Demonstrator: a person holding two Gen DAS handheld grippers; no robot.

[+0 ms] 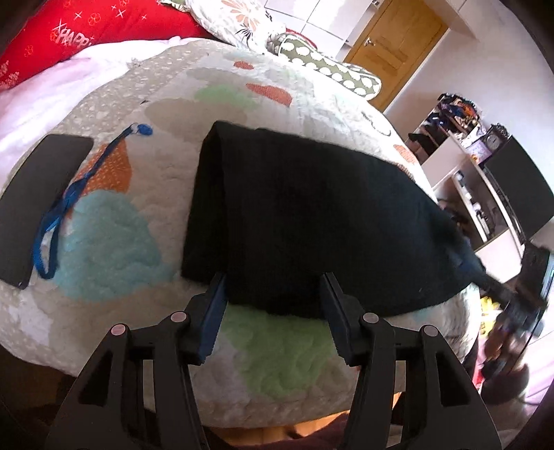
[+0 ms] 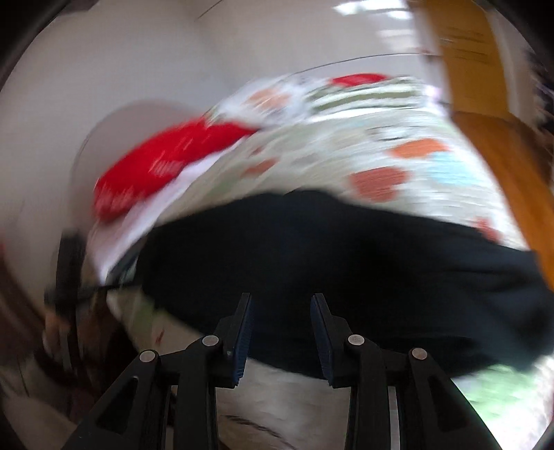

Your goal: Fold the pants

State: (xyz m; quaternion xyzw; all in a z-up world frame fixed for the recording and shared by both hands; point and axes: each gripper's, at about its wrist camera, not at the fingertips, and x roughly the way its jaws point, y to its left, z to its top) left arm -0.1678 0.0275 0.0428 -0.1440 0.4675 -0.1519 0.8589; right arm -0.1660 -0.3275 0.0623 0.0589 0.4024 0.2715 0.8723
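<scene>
The black pants (image 1: 304,214) lie folded in a flat block on the patterned quilt (image 1: 114,242) of a bed. My left gripper (image 1: 273,287) is open, its fingers straddling the near edge of the pants without holding them. In the left wrist view the right gripper (image 1: 519,304) shows blurred at the pants' right end. In the right wrist view, which is motion-blurred, the pants (image 2: 346,270) fill the middle and my right gripper (image 2: 282,308) is open, with its fingertips over the near edge of the cloth.
A black phone-like slab (image 1: 38,204) and a blue lanyard (image 1: 65,207) lie on the quilt to the left. A red pillow (image 1: 86,27) and patterned pillows (image 1: 322,65) sit at the far end. Shelves (image 1: 467,166) and a wooden door (image 1: 391,45) stand at the right.
</scene>
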